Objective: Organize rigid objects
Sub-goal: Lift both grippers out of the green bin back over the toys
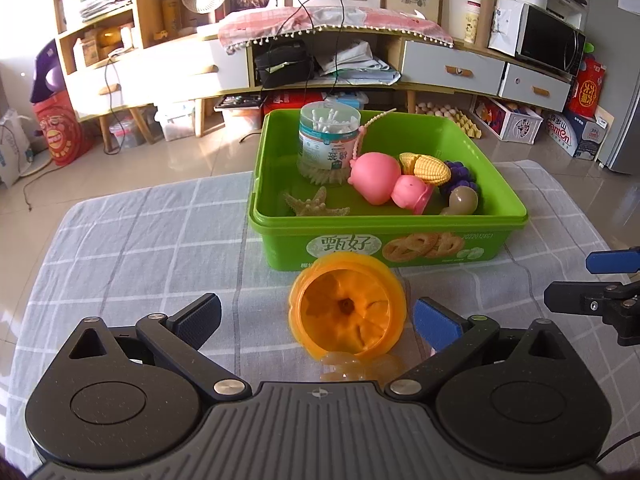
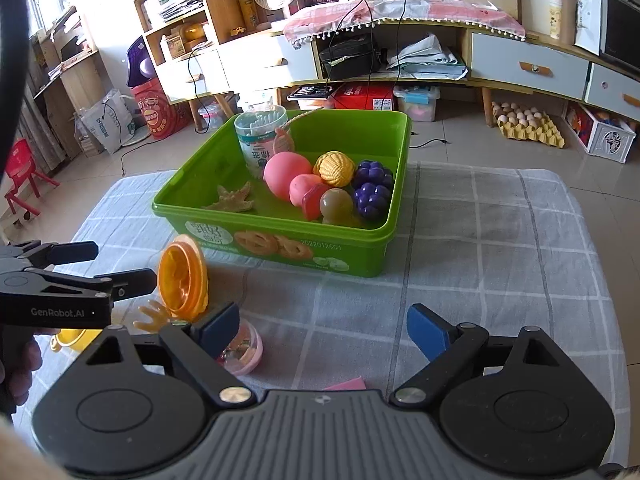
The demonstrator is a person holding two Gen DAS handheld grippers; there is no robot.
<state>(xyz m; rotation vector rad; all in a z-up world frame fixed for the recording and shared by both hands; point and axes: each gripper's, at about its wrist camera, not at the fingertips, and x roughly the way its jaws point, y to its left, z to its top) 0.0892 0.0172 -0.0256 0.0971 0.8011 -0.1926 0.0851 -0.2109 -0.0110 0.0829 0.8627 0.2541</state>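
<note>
The left gripper (image 1: 316,322) has its jaws spread wide around an orange pumpkin-shaped cup (image 1: 347,311) lying on its side on the checked surface (image 1: 152,248), pads clear of it. Just behind sits the green tub (image 1: 384,240) holding a cotton-swab jar (image 1: 326,140), pink toy (image 1: 378,178), corn (image 1: 428,170), grapes (image 1: 462,174) and starfish (image 1: 316,204).

Past the left claw (image 1: 318,322), the box (image 1: 280,184) is bright green, with golden cookie pictures on its front. The cup (image 1: 346,316) lying between the claw's blue pads is orange. Under the claw, the cloth (image 1: 140,240) is grey-blue with white lines that make squares. Inside the box, far from the claw, the grapes (image 2: 372,190) are dark purple, the corn (image 1: 428,168) is yellow, the big round toy (image 1: 376,178) is pink and the starfish (image 1: 316,206) is sandy tan.
</note>
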